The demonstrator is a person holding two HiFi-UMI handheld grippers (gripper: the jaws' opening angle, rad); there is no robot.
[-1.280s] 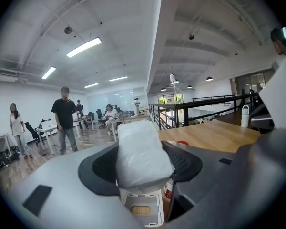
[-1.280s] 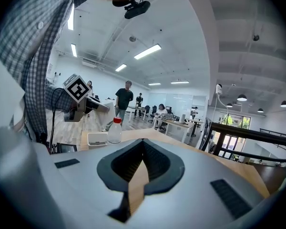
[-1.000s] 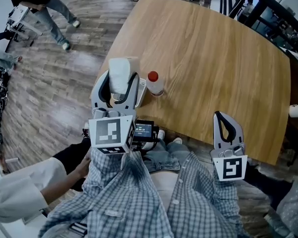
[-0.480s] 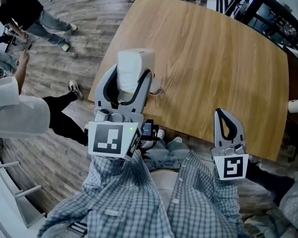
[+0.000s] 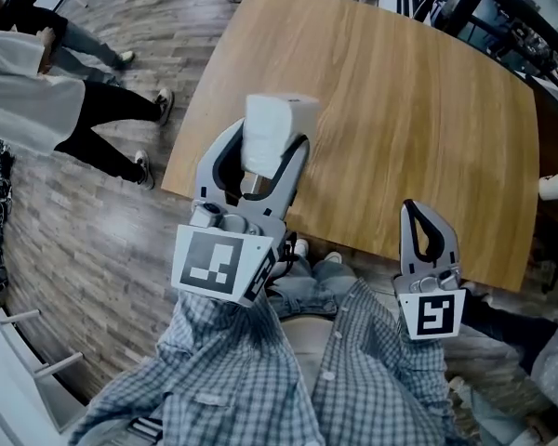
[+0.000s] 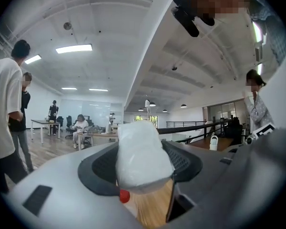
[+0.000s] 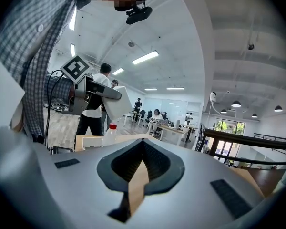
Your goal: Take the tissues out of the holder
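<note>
Left gripper [image 5: 272,142] has the white tissue pack [image 5: 281,117] pinched between wide-set jaws, above the table [image 5: 418,110] edge. Right gripper [image 5: 417,219] hangs empty, jaws closed together.

White tissue pack [image 5: 268,134] (soft, wrapped) sits upright between fingers [image 5: 213,166].

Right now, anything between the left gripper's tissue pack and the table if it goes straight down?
Yes. The left gripper is clamped on the tissue pack above the table, and a red-capped bottle stands just below the pack, hidden in the head view. Further in, the table looks bare.
</note>
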